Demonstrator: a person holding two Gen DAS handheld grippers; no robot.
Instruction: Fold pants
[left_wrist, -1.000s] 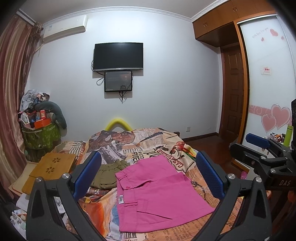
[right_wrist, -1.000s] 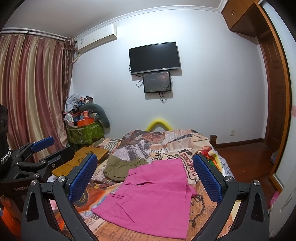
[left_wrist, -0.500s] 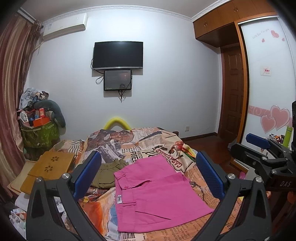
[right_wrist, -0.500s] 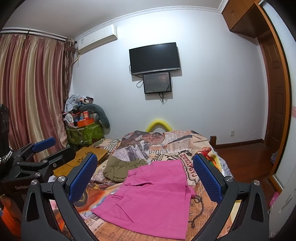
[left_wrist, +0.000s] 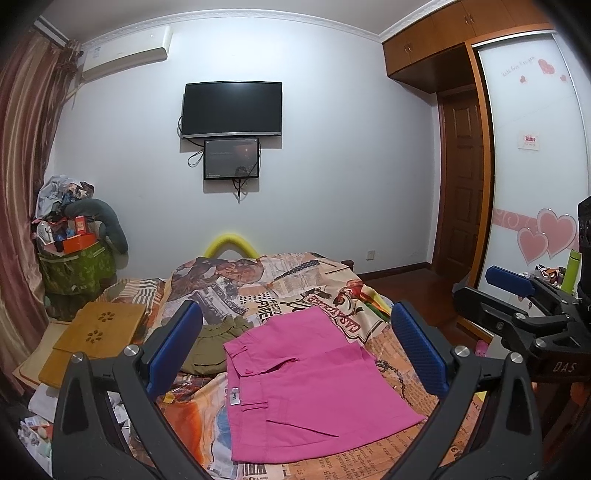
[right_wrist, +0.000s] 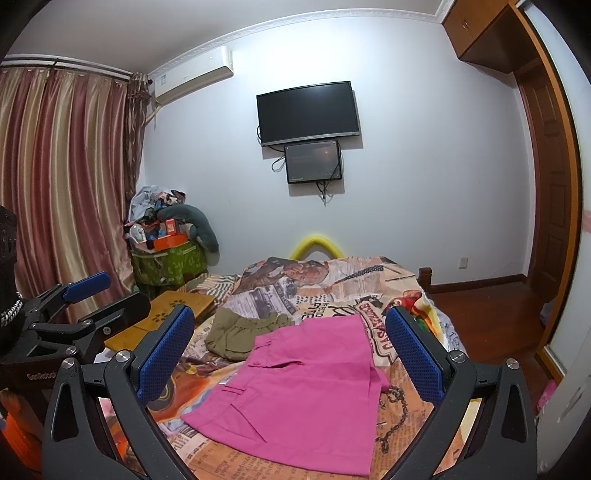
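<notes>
Left wrist fisheye footage shows the left tongs (left_wrist: 295, 354) held level above the near end of the bed, the two blue-padded fingers (left_wrist: 173, 349) spread wide with nothing gripped between them. The right tongs (right_wrist: 291, 350) are posed the same way in the right wrist view, wide apart and empty, and are also seen from the side at the right edge of the left view (left_wrist: 524, 314).

The folded bright pink cotton pants (left_wrist: 310, 387) are laid flat on the bed's newspaper-print orange cover (left_wrist: 266, 288), well below both tongs and untouched. A crumpled olive-green garment (left_wrist: 214, 343) lies just beside the pants, at their far left corner. A pale wooden lap tray with flower cut-outs (left_wrist: 99, 332) rests to the left of the bed. A black wall-mounted television (left_wrist: 232, 109) hangs on the white far wall, with striped reddish curtains (right_wrist: 62, 177) at the left.

A green patterned fabric bin (left_wrist: 75, 267) stands in the corner, heaped with clothes, an orange box and a grey cushion.
</notes>
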